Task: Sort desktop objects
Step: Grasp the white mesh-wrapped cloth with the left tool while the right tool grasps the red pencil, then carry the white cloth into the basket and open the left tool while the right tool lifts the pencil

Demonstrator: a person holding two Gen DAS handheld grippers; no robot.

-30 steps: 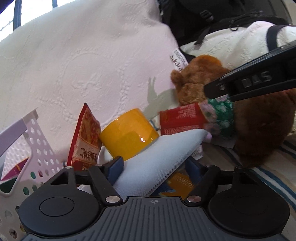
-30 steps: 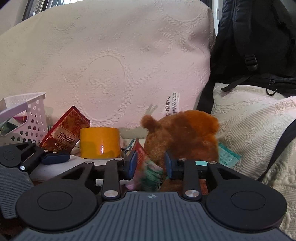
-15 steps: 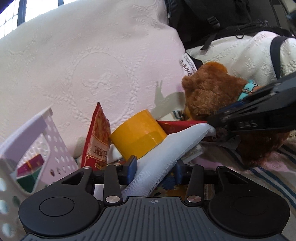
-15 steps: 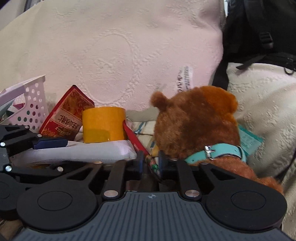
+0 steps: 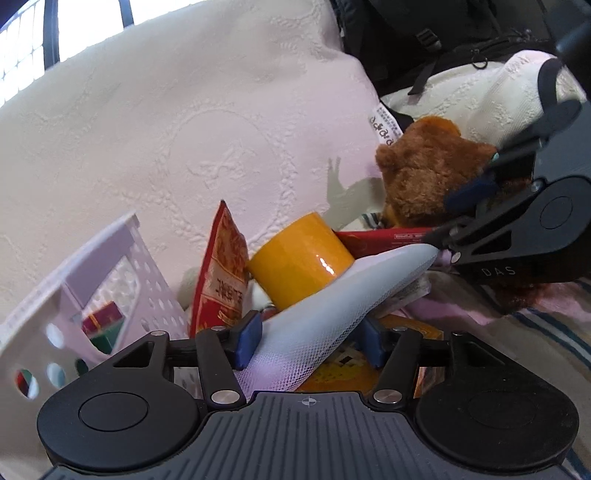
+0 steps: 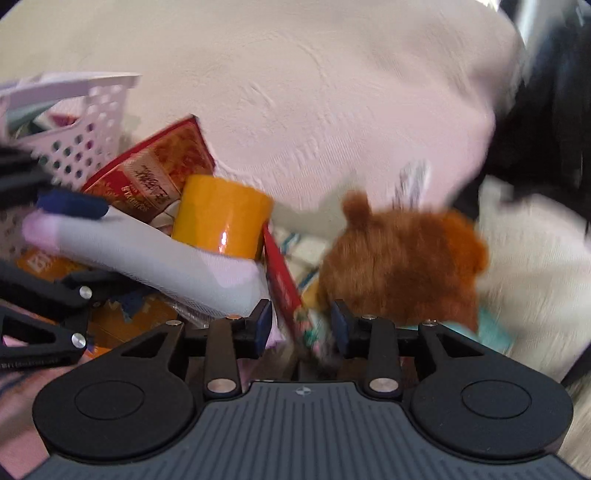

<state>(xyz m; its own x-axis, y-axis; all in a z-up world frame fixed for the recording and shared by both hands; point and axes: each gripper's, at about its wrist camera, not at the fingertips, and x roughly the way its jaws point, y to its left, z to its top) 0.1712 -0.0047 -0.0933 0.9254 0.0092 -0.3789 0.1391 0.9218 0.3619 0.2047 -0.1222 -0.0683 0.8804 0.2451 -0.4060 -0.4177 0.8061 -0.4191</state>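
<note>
A large cream embossed pillow (image 5: 177, 140) fills the background. To its right, a black backpack (image 5: 443, 33) sits above a cream quilted cushion (image 5: 491, 92). Below and right of the pillow lies striped bedding (image 5: 554, 332). A sewn-on label (image 5: 384, 125) hangs at the pillow's right edge.

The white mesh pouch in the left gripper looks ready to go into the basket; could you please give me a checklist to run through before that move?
1. Left gripper gripping the white mesh pouch: ok, both pads press its sides.
2. Pouch free of the right gripper: ok in the right wrist view; its jaws are apart with the red packet between them, not the pouch.
3. Pouch clear of the yellow cup: cannot tell; they overlap in view.
4. White basket within sight: ok, to the left.
5. Room in the basket: cannot tell; a boxed item is visible inside.
</note>
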